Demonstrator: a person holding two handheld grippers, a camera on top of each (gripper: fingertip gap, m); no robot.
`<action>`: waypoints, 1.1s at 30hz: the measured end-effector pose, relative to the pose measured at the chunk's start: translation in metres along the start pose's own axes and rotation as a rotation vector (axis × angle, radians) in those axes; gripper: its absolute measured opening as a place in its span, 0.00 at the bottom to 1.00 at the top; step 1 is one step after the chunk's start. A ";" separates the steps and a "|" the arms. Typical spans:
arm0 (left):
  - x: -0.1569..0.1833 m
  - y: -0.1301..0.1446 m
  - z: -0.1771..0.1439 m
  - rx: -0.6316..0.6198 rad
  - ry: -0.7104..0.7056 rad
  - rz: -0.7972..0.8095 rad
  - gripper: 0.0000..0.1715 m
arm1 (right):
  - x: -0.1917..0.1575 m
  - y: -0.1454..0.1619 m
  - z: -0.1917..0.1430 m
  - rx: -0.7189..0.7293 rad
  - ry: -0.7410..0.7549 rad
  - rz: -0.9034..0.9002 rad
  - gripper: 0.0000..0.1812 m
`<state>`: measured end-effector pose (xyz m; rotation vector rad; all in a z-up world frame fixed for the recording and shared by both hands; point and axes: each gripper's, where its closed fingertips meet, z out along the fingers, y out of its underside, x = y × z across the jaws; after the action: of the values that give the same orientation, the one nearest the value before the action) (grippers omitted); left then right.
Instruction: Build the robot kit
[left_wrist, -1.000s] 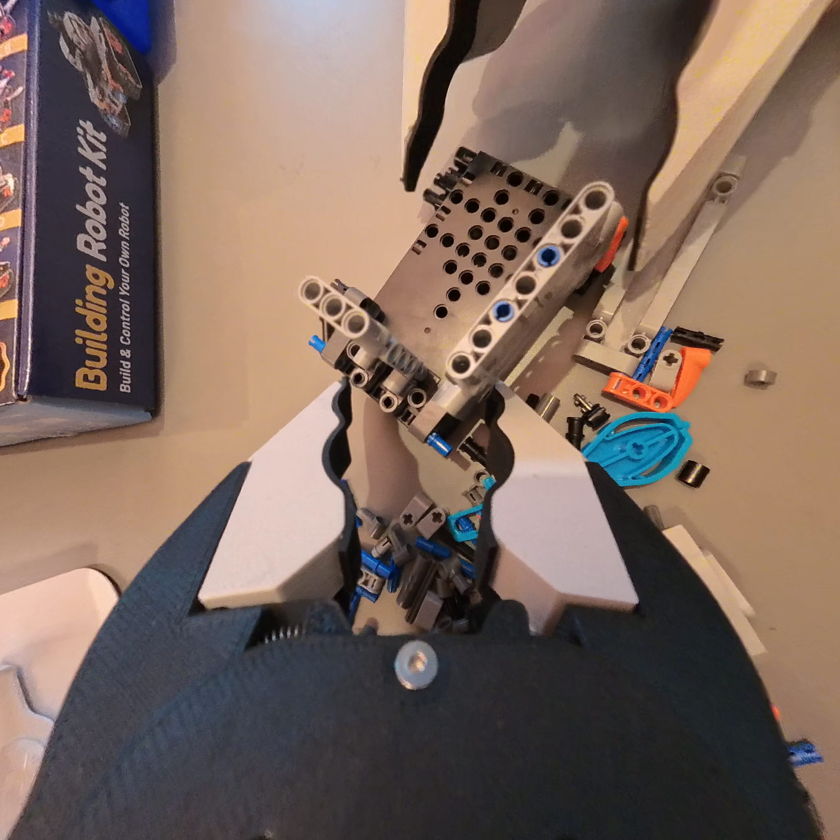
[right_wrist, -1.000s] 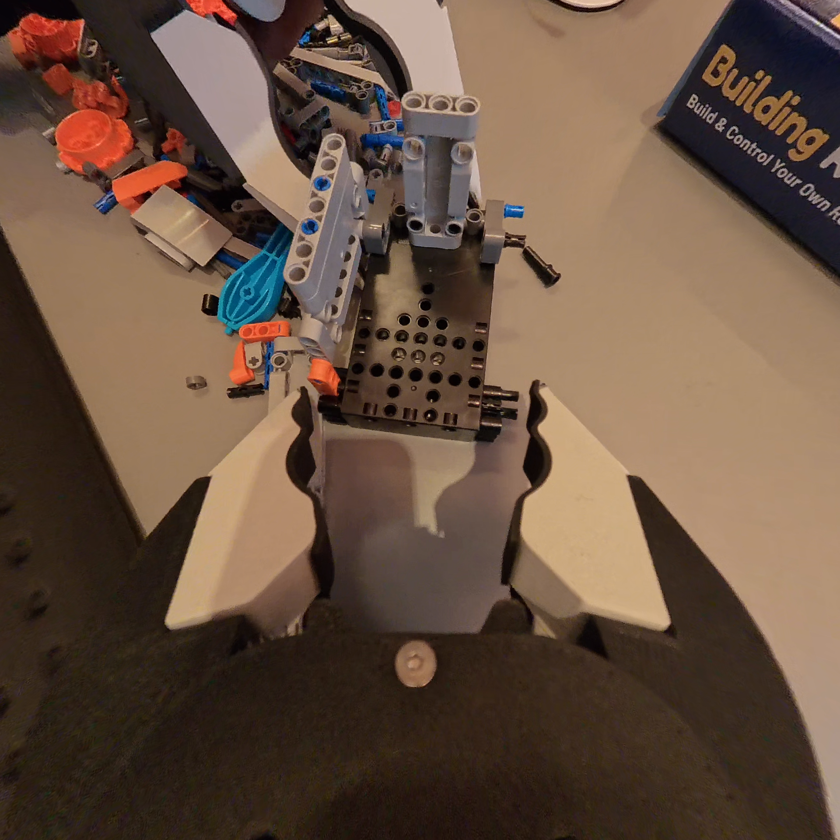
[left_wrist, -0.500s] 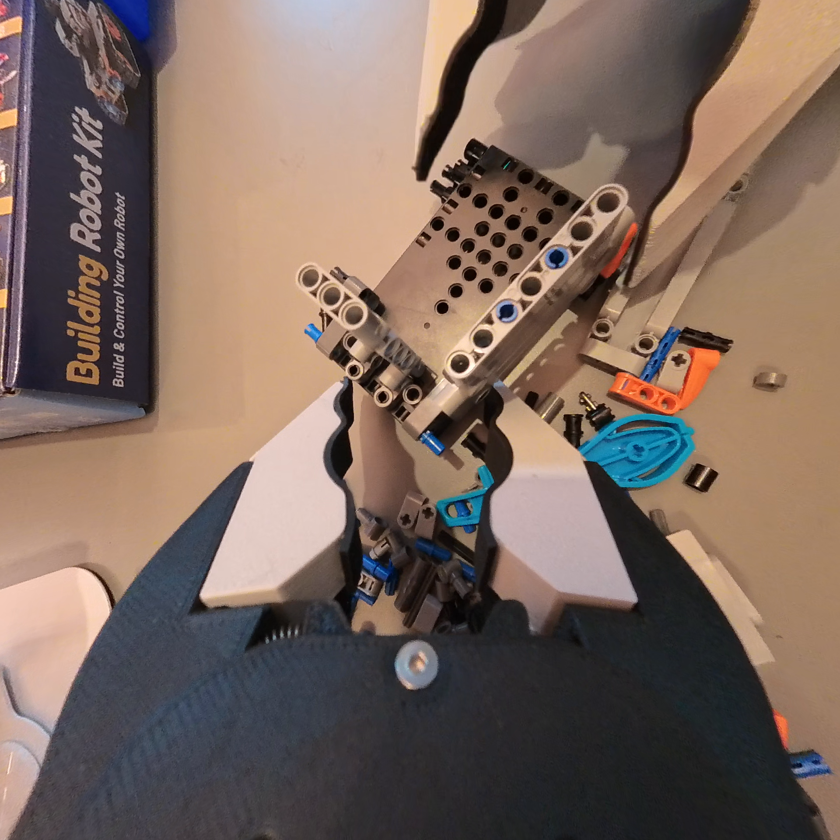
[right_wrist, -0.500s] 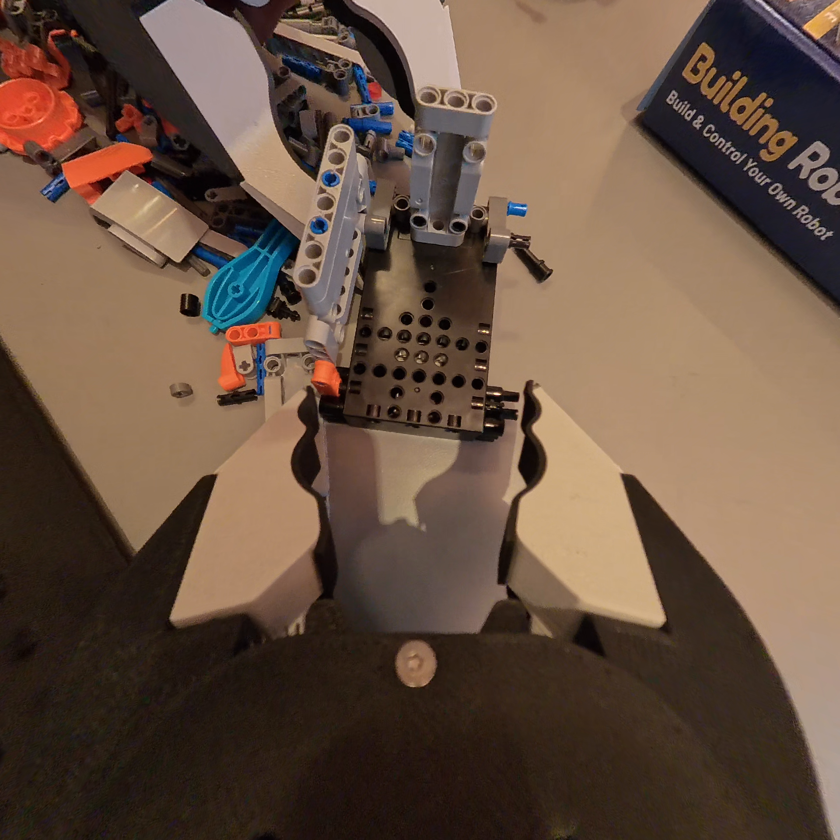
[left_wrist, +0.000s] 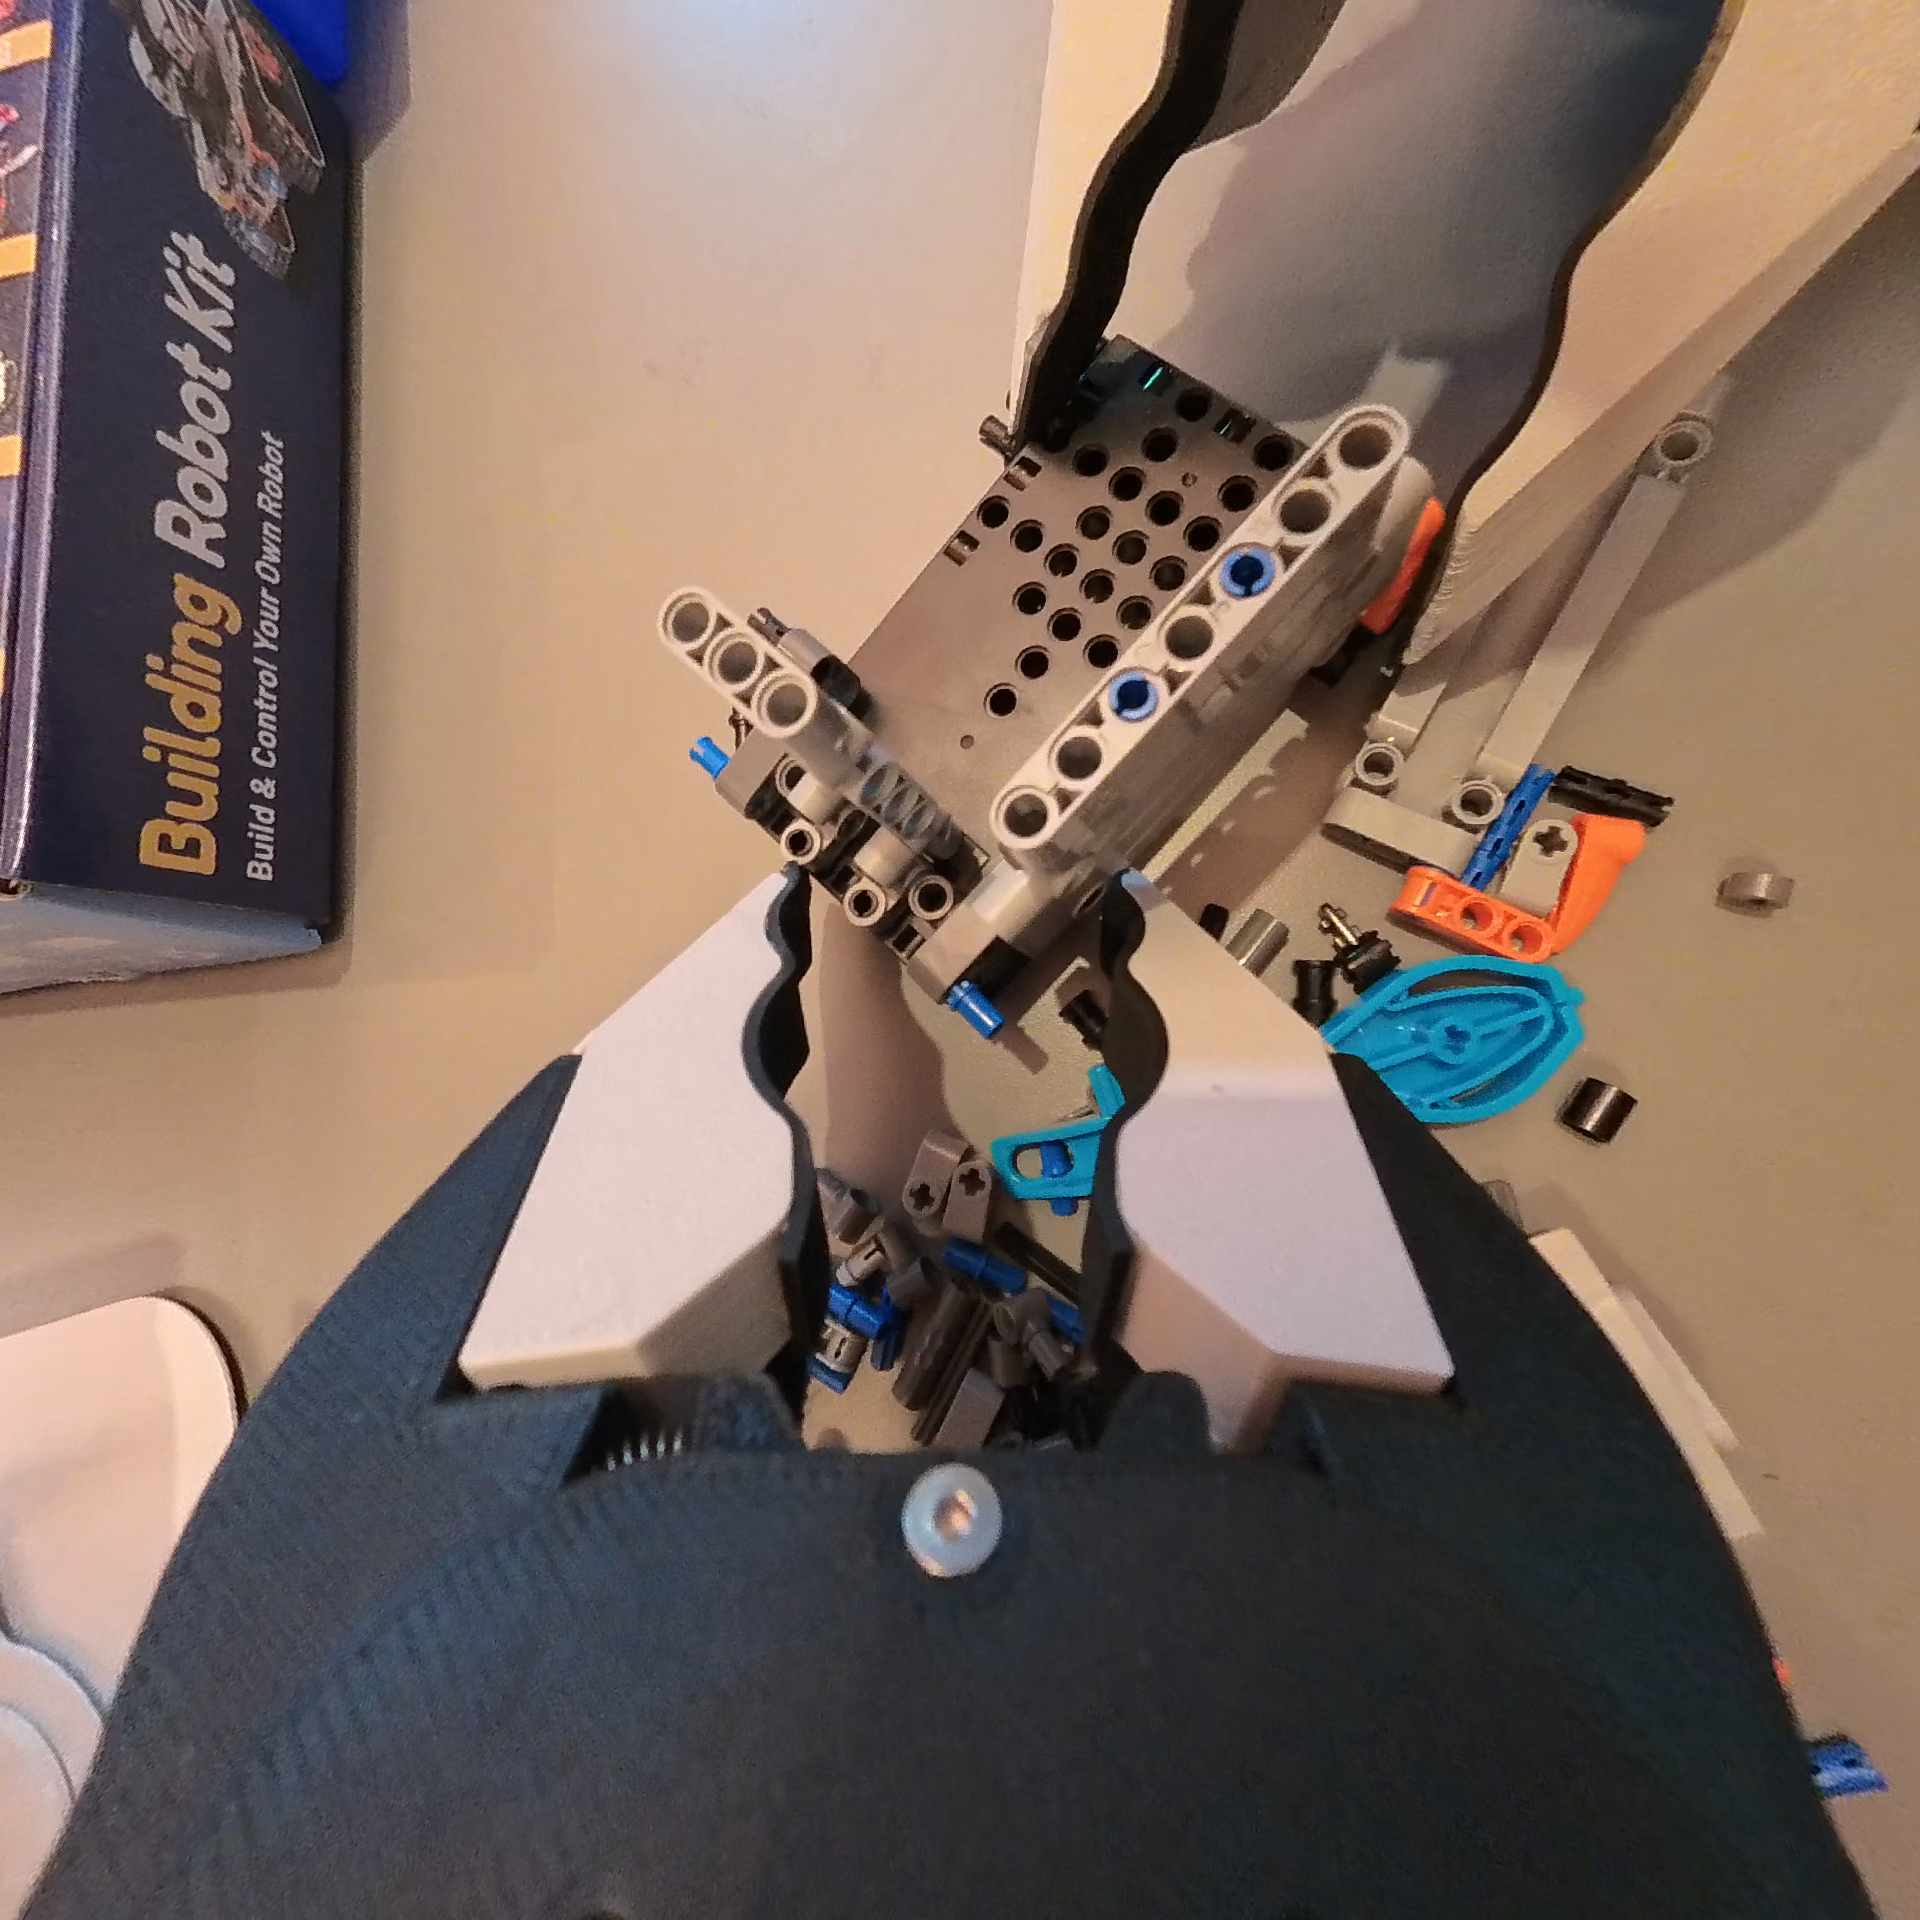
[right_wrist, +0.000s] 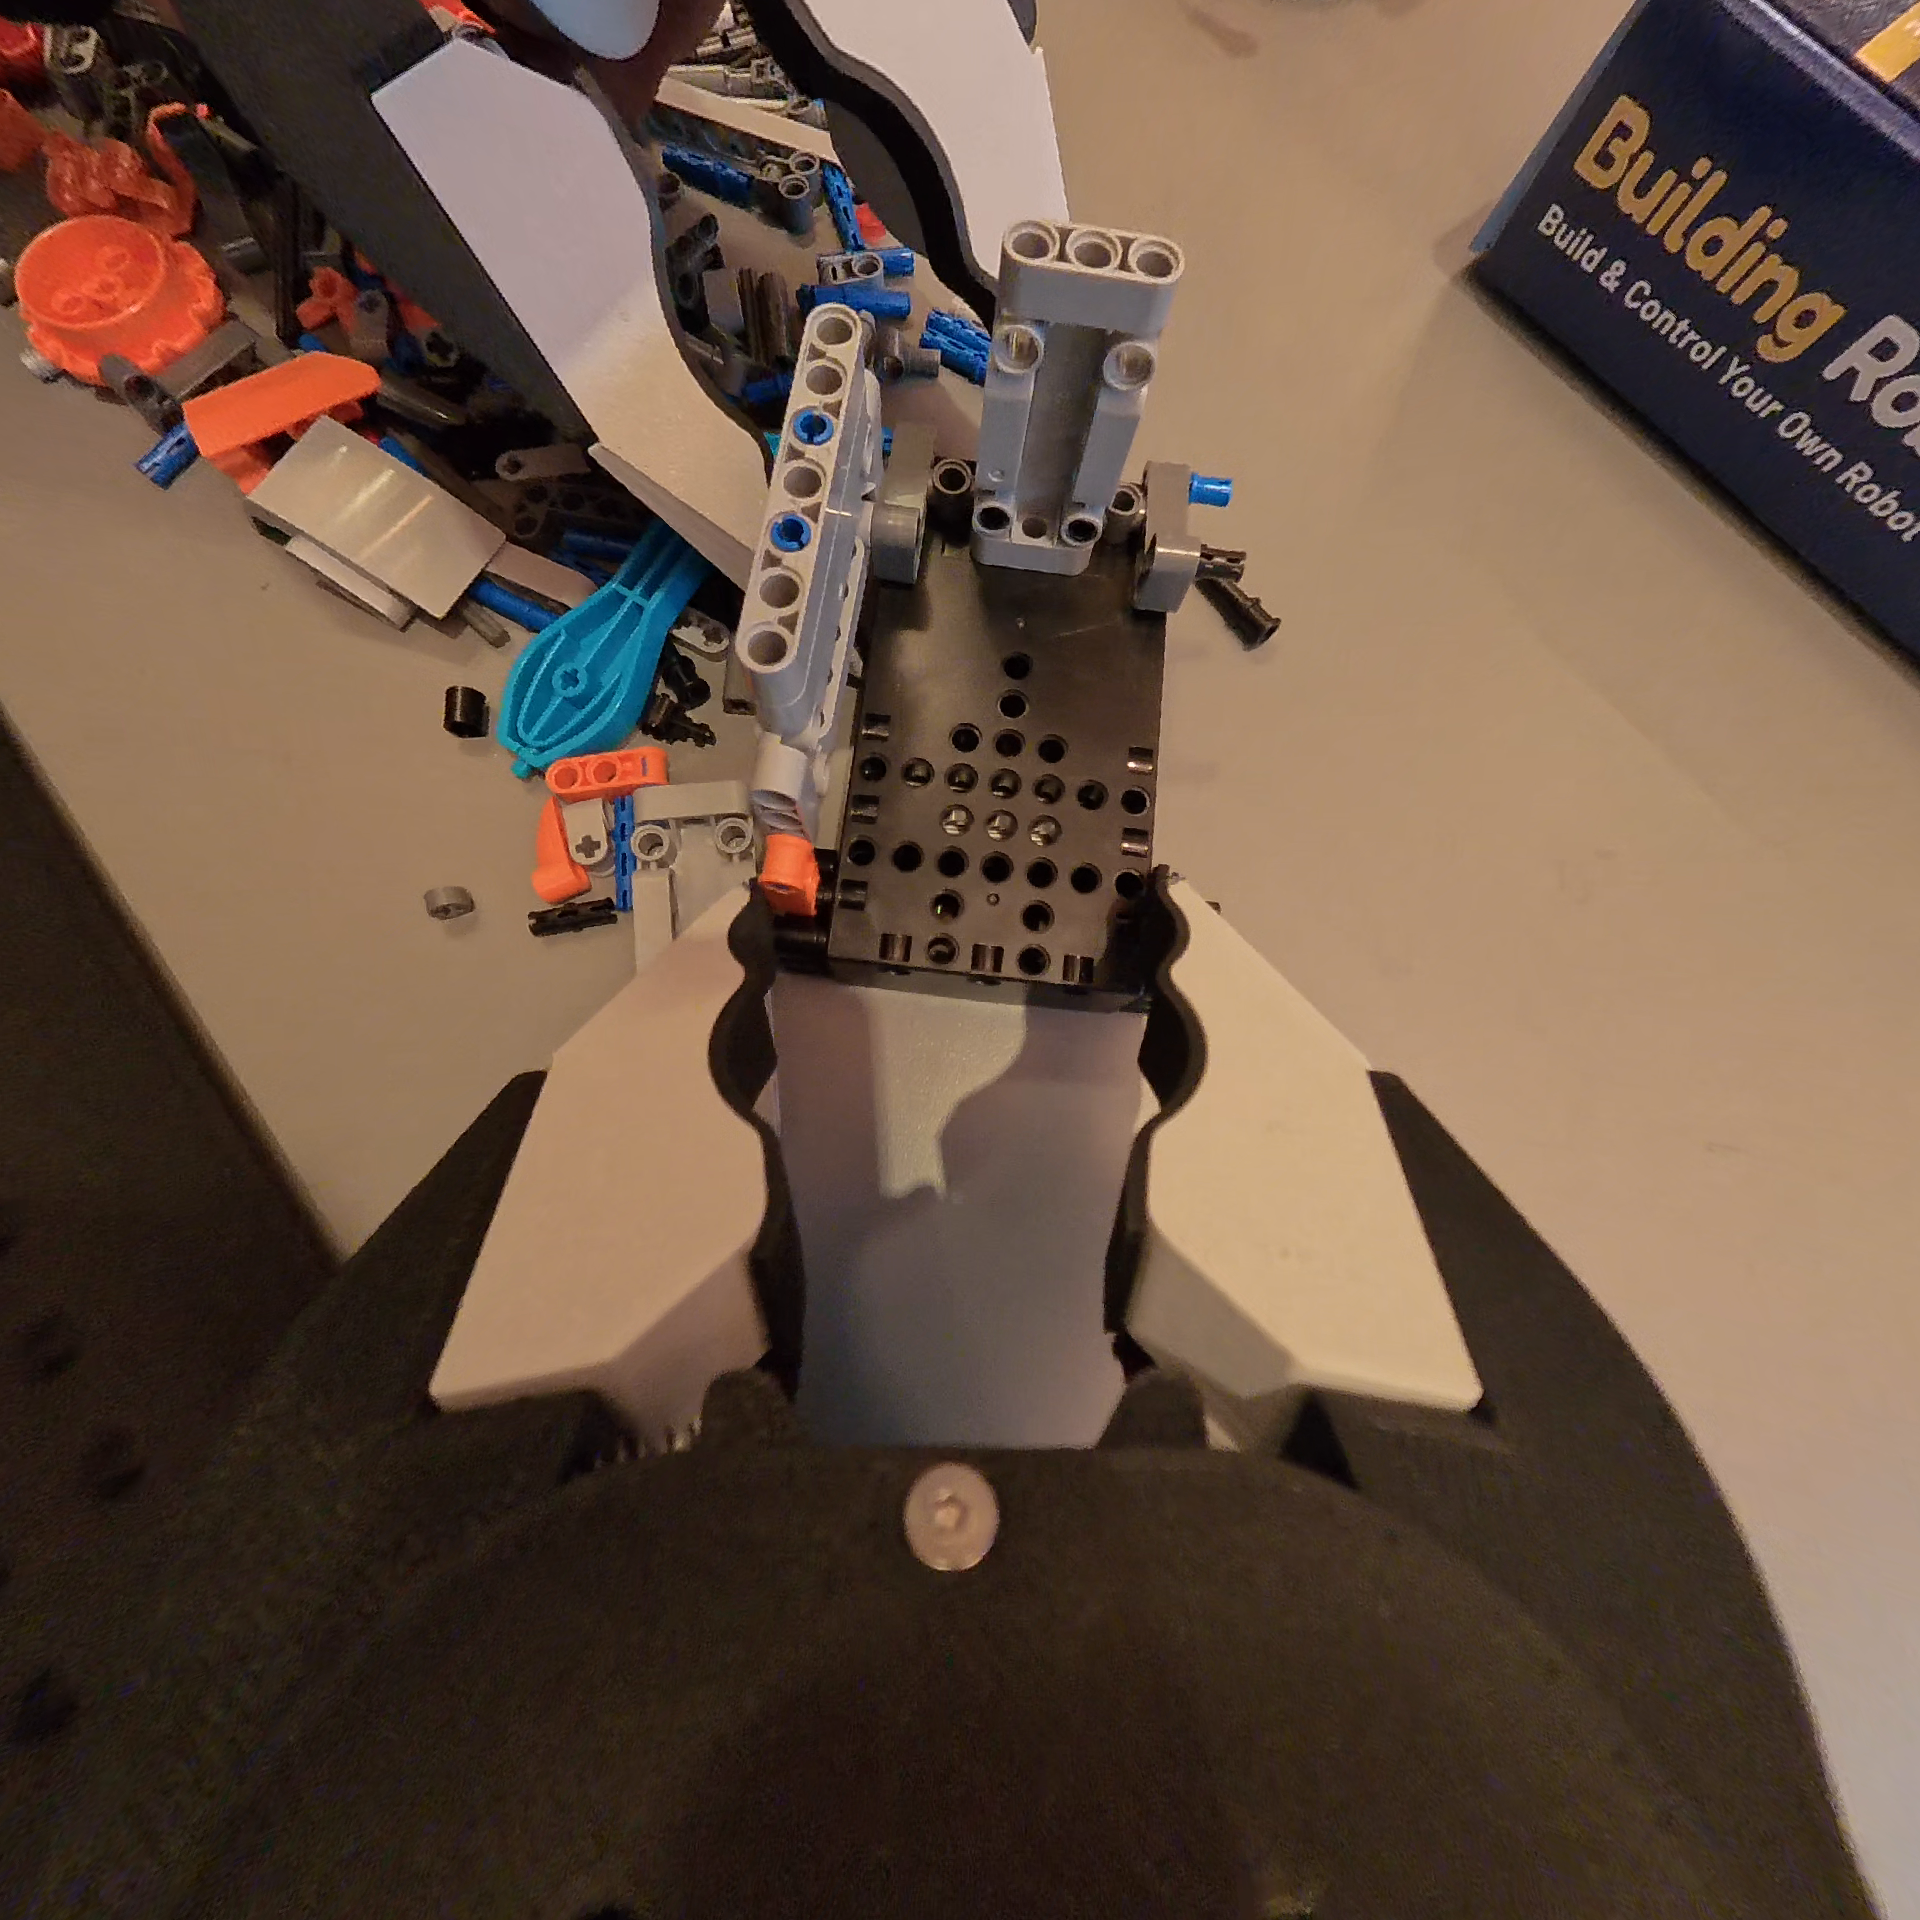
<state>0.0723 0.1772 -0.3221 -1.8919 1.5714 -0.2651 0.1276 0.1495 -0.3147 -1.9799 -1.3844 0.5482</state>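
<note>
Black perforated block (right_wrist: 1003, 821) clamped by right gripper (right_wrist: 956, 925); left gripper (left_wrist: 951, 914) spread beside it.

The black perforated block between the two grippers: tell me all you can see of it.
The black perforated block is a flat plastic box, its top full of round holes, lying on the grey table. A pale grey holed beam with two blue pins stands along one side; a grey frame stands at its far end. The right gripper straddles its near end; the left gripper meets the opposite end.
</note>
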 end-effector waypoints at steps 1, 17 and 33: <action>0.000 0.000 0.000 0.002 0.001 -0.002 0.30 | 0.000 0.000 0.000 0.000 -0.001 0.000 0.38; -0.002 -0.001 0.001 0.010 -0.009 -0.018 0.32 | 0.003 -0.004 -0.001 0.067 -0.084 0.073 0.38; -0.008 -0.010 -0.001 -0.019 -0.071 0.000 0.30 | 0.017 0.005 -0.004 0.017 0.027 0.043 0.45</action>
<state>0.0778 0.1847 -0.3134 -1.8957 1.5318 -0.1820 0.1395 0.1634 -0.3145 -2.0004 -1.3196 0.5482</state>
